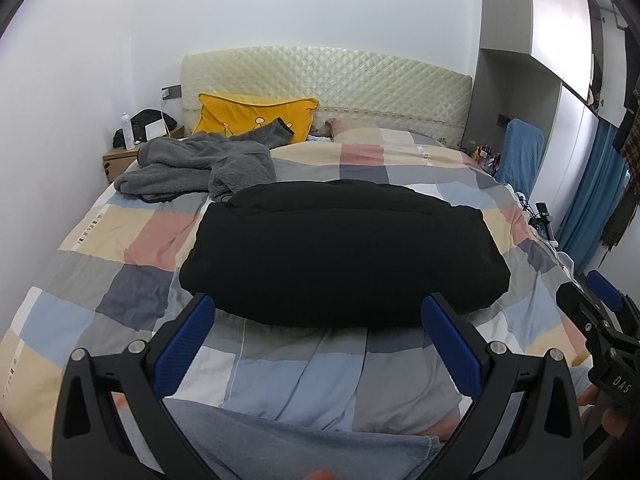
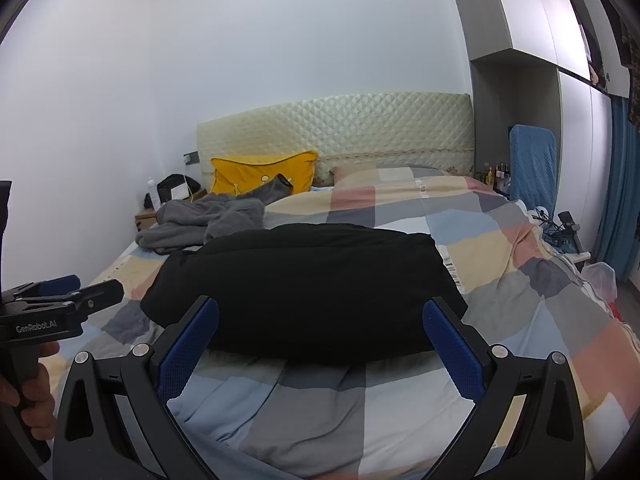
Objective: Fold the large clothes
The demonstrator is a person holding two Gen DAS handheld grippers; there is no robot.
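A black garment (image 1: 344,252) lies folded into a thick rectangular bundle on the checked bedspread (image 1: 132,240); it also shows in the right wrist view (image 2: 304,296). My left gripper (image 1: 318,308) is open and empty, just short of the bundle's near edge. My right gripper (image 2: 320,312) is open and empty at the same near edge. A crumpled grey fleece garment (image 1: 200,168) lies at the far left of the bed, also in the right wrist view (image 2: 204,224).
A yellow pillow (image 1: 256,118) leans on the quilted headboard (image 1: 328,80). A bedside table (image 1: 120,160) with a bottle and dark bag stands at the left. A blue-covered chair (image 1: 520,152), wardrobe and blue curtain (image 2: 624,184) line the right side.
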